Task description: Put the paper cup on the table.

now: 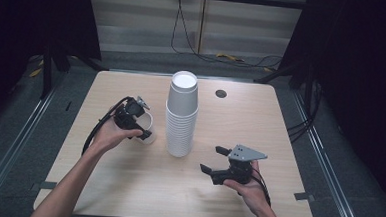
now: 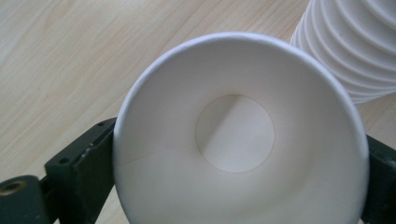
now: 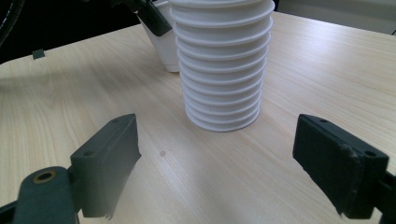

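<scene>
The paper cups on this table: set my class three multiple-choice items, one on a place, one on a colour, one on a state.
1. Where does the single cup stand relative to the stack of cups, in the high view?
A. To its left
B. To its right
C. On top of it

2. What colour are the cups?
A. Red
B. White
C. Blue

3. How do the jaws of the right gripper stand?
A. Closed on the stack
B. Closed on the single cup
C. Wide apart with nothing between them

Answers:
1. A, since the single cup sits between the left gripper's jaws, left of the stack.
2. B, as every cup is plain white.
3. C, because the right gripper view shows bare table between the jaws, with the stack beyond them.
</scene>
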`<state>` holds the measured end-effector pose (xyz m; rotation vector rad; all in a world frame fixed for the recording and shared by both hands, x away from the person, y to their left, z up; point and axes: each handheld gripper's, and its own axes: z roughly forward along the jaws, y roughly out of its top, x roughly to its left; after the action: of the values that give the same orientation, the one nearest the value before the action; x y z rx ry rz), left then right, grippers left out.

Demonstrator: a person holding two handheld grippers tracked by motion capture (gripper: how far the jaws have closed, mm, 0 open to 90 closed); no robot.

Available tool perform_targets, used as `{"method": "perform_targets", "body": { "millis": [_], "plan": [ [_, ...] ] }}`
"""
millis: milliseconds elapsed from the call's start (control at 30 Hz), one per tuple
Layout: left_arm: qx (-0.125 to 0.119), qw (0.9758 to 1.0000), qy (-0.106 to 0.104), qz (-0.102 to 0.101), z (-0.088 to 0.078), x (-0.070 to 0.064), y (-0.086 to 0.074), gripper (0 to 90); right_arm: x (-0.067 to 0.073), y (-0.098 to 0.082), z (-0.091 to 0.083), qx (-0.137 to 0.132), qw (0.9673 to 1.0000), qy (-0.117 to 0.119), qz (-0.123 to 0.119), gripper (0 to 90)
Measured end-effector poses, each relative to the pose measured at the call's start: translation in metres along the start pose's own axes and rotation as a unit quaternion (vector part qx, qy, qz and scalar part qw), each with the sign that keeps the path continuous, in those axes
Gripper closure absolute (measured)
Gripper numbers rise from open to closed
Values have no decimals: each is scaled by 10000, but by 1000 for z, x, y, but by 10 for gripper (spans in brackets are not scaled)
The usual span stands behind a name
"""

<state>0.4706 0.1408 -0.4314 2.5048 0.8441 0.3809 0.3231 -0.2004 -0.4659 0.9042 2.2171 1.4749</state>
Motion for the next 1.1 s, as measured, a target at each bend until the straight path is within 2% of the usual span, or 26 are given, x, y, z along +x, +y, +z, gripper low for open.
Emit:
{"method": "perform_targets", "body": {
  "millis": [67, 200, 333, 467, 500, 667, 700, 800, 1000, 1100],
  "plan": [
    [77, 9999, 63, 65, 3, -3, 0, 41, 0, 0, 0, 39, 10000, 39, 15, 149],
    [-50, 10000, -14, 24, 6, -6, -3, 54, 2, 0, 2, 47, 10000, 79, 5, 148],
    [-181, 9998, -87, -73, 8, -4, -5, 54, 3, 0, 1, 32, 10000, 75, 7, 145],
    [-319, 9989, -195, -300, 10, 2, -10, 55, 2, 0, 1, 29, 10000, 50, 10, 146],
    [-345, 9988, -222, -263, 10, 4, -12, 55, 2, 0, 1, 30, 10000, 59, 15, 148],
    [-289, 9984, -286, -387, 14, 7, -18, 99, 2, 1, 1, 11, 10000, 64, 10, 148],
    [-326, 9979, -355, -423, 15, 8, -19, 111, 2, 1, 1, 12, 10000, 64, 13, 148],
    [-329, 9985, -275, -327, 16, 7, -21, 134, 3, 1, 1, 13, 10000, 79, 7, 148],
    [-337, 9981, -310, -407, 19, 7, -27, 151, 2, 1, 1, 27, 10000, 47, -3, 148],
    [-266, 9983, -323, -406, 21, 7, -30, 157, 1, 2, 0, 13, 10000, 27, 17, 147]
  ]
}}
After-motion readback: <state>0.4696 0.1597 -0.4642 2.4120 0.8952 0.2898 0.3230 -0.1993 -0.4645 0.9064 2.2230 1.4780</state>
